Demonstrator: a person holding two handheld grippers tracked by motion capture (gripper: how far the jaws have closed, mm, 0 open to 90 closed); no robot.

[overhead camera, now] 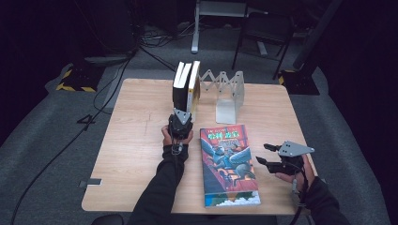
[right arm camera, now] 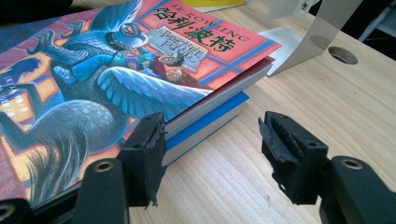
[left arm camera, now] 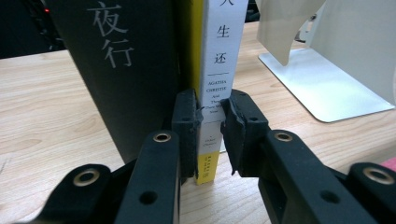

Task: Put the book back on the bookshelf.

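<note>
Two books stand upright at the table's far middle: a thick dark book and, pressed against its right side, a thin book with a white and yellow spine. My left gripper is shut on the lower spine of the thin book, one pad on each cover. A colourful illustrated book lies flat near the front edge on top of a blue-edged book. To its right, my right gripper stands open, its left pad near the stack's edge and bare wood between the jaws.
A folding metal bookend rack stands just right of the upright books. The wooden table has bare room on its left half and far right. Chairs, cables and dark floor surround it.
</note>
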